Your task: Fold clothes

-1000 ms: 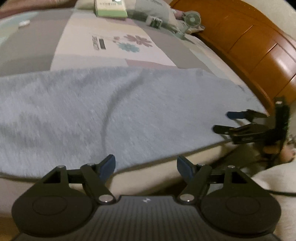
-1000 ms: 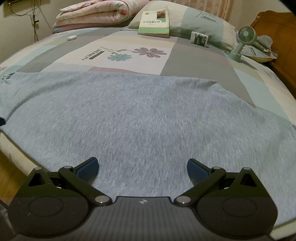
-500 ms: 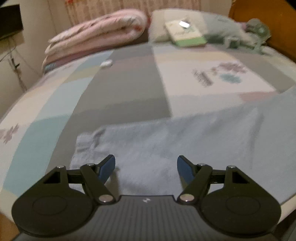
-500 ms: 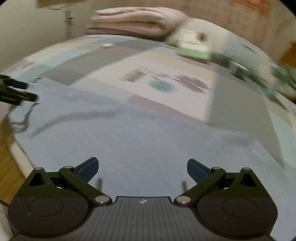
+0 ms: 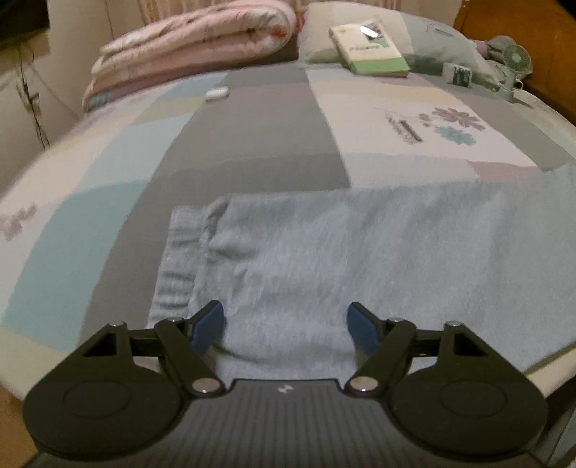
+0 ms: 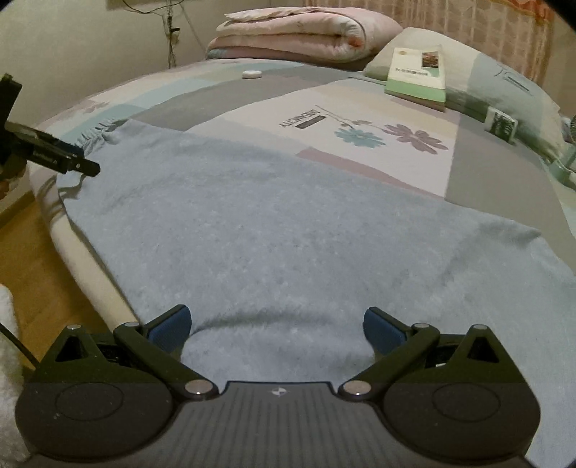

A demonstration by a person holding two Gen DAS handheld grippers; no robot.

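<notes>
Showing a light blue garment (image 5: 360, 259) spread flat along the near edge of a bed (image 5: 252, 136), filling the lower half of both wrist views. In the left wrist view the left tongs (image 5: 286, 320) stand apart at the bottom centre, straddling the cloth beside a ribbed cuff or waistband (image 5: 176, 266) at lower left; no fabric is pinched between them. In the right wrist view the right tongs (image 6: 277, 325) also stand apart at the bottom centre, a low ridge of cloth raised between their tips but not gripped. The left tongs appear again at the left edge of that view (image 6: 68, 158), just beside the garment's end.

Likely risks, as judgement: closing on the thick patchwork bedcover together with the garment would drag both and spoil the fold; closing short of the hem would catch only the upper layer and leave the lower one behind. The near edge overhangs the mattress side, so an uneven lift could let the cloth slide toward the floor. A book (image 6: 417, 75), a small box (image 6: 500, 124) and a folded quilt (image 6: 306, 34) lie well apart in the upper frame and pose little hazard.
</notes>
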